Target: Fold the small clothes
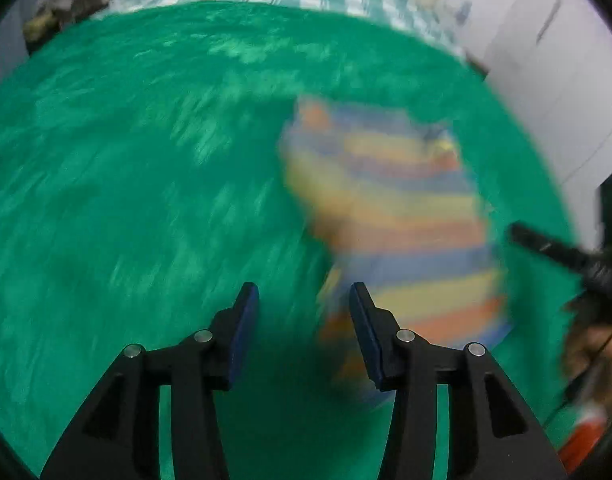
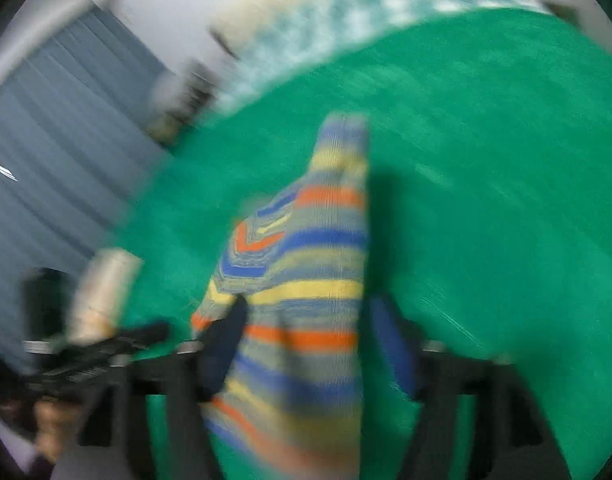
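- Left wrist view: the left gripper (image 1: 303, 300) is seen at lower centre with jaws apart and nothing between them, above the green blanket (image 1: 145, 180).
- The striped knit garment (image 1: 390, 216), blurred, is seen right of centre on the blanket.
- Right wrist view: the right gripper (image 2: 306, 336) is seen with jaws apart; the garment (image 2: 306, 280) lies between them; pad contact cannot be told.

Showing black left claw (image 1: 303, 300) arms, silver screws (image 1: 203, 336), dark blue pads (image 1: 241, 332); right claw (image 2: 306, 344) blurring alike.
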The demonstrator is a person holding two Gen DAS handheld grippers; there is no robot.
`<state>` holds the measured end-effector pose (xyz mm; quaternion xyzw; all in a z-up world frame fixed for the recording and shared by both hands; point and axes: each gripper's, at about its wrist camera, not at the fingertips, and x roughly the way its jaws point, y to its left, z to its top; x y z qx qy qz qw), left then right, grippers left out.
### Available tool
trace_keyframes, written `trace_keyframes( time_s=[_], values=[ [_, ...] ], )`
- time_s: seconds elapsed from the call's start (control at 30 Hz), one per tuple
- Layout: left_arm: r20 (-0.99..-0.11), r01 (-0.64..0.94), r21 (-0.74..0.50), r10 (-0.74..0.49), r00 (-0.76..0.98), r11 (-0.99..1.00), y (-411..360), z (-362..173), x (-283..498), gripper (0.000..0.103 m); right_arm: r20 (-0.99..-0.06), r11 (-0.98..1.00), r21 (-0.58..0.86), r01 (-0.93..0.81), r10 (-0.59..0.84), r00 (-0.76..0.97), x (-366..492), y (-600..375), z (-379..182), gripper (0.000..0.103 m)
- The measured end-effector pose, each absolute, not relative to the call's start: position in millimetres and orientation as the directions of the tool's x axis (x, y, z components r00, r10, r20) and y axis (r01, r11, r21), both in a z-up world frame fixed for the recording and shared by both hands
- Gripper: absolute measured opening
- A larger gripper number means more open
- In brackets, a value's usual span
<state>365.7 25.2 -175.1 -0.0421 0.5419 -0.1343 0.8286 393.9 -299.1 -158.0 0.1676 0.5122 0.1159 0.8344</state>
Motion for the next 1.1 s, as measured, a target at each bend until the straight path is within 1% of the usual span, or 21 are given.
trace_keyframes(
  time_s=[0.03, 0.07, 0.1, 0.17, 0.23, 0.27, 0.3, 0.4, 0.53, 0.63, 0.77, 0.97, 1.1],
  values=[
    [-0.884, 0.185, -0.185, -0.246, 0.397, 0.965, 25.4, -173.4, 346.3, 0.059, -0.843, 0.937, 0.349, -0.012, 0.319, 0.434, 378.4, -304.0, -162.3, 0.073],
    [-0.879, 0.191, -0.165, -0.232, 0.417, 0.968, 24.9, -169.1, 331.8, 0.072, -0.864, 0.955, 0.298, -0.01, 0.274, 0.422, 360.9, -307.7, -163.3, 0.076],
    [-0.865, 0.193, -0.132, -0.208, 0.456, 0.972, 23.1, -159.9, 314.5, 0.086, -0.882, 0.971, 0.24, -0.017, 0.226, 0.413, 341.1, -308.7, -160.2, 0.085],
    [-0.829, 0.181, -0.048, -0.141, 0.542, 0.982, 17.4, -135.5, 288.0, 0.1, -0.893, 0.986, 0.158, -0.047, 0.163, 0.42, 312.6, -305.1, -146.7, 0.093],
    [-0.781, 0.155, 0.021, -0.08, 0.62, 0.988, 9.3, -106.4, 266.4, 0.101, -0.887, 0.992, 0.088, -0.089, 0.119, 0.446, 281.1, -295.1, -124.7, 0.098],
    [-0.768, 0.143, 0.036, -0.064, 0.637, 0.989, 7.7, -96.2, 264.0, 0.101, -0.882, 0.992, 0.066, -0.106, 0.108, 0.459, 269.8, -290.7, -112.2, 0.101],
    [-0.753, 0.131, 0.046, -0.052, 0.656, 0.99, 4.5, -82.9, 256.7, 0.101, -0.876, 0.991, 0.049, -0.124, 0.102, 0.471, 261.3, -284.0, -98.7, 0.103],
    [-0.738, 0.125, 0.016, -0.073, 0.671, 0.992, 3.4, -52.6, 228.5, 0.101, -0.849, 0.985, 0.007, -0.172, 0.097, 0.52, 234.5, -268.6, -63.6, 0.103],
    [-0.742, 0.054, 0.026, -0.016, 0.671, 0.998, 2.5, -26.9, 195.1, 0.101, -0.82, 0.981, -0.013, -0.193, 0.1, 0.563, 196.1, -252.9, -25.5, 0.103],
    [-0.768, 0.054, 0.058, 0.01, 0.64, 0.997, -1.3, -15.7, 170.1, 0.101, -0.808, 0.98, -0.022, -0.198, 0.099, 0.58, 169.3, -243.5, -5.8, 0.103],
    [-0.774, 0.052, 0.084, 0.032, 0.633, 0.995, -3.8, -5.2, 132.3, 0.101, -0.809, 0.977, -0.032, -0.212, 0.1, 0.58, 129.8, -230.7, 12.5, 0.103],
    [-0.788, 0.027, 0.07, 0.039, 0.615, 0.997, 4.5, 1.3, 82.2, 0.101, -0.819, 0.981, 0.003, -0.195, 0.114, 0.563, 82.0, -225.2, 25.1, 0.103],
    [-0.804, 0.013, 0.051, 0.033, 0.594, 0.999, 9.4, 2.5, 58.5, 0.101, -0.839, 0.989, -0.014, -0.15, 0.07, 0.539, 49.2, -225.6, 28.1, 0.103]
  ],
)
